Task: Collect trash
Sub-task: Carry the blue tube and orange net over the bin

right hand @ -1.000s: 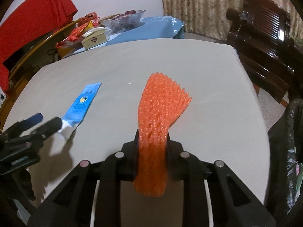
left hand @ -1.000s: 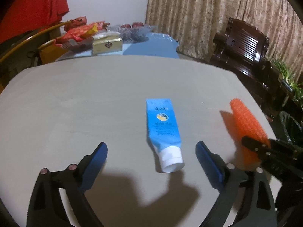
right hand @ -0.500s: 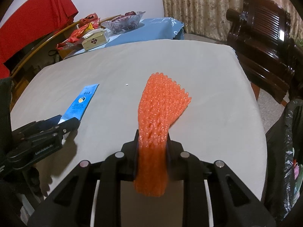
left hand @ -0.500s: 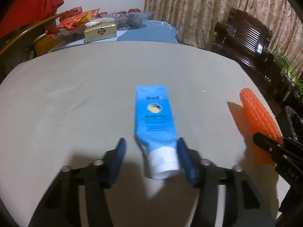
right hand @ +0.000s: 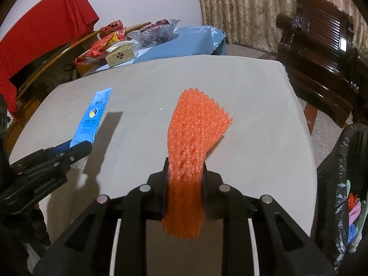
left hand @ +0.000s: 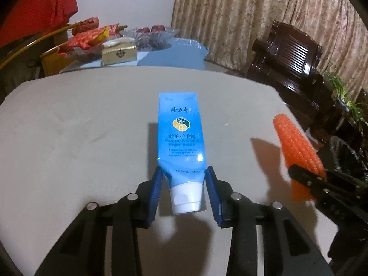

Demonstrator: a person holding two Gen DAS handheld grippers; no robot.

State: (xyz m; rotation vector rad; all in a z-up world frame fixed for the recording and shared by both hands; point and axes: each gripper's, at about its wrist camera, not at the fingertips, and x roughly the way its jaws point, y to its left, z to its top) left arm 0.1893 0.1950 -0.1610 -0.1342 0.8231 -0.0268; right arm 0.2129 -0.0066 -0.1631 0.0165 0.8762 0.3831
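Because the blue hand-cream tube (left hand: 181, 142) is a soft, glossy plastic thing, it will likely dent and slip under a squeeze, so the firm shoulder just above its white cap (left hand: 187, 197) seems the safest hold. That is where the left gripper (left hand: 184, 191) has it, jaws drawn in against both sides of the tube, which looks raised off the grey counter (left hand: 80, 126), crimped end toward 12 o'clock. At 3 o'clock, the right gripper (right hand: 185, 179) has its jaws clamped tight on an orange foam net sleeve (right hand: 195, 138), light, springy and crushable, needing little force. A black trash bag (right hand: 340, 184) waits beside the counter's edge at 3 o'clock.
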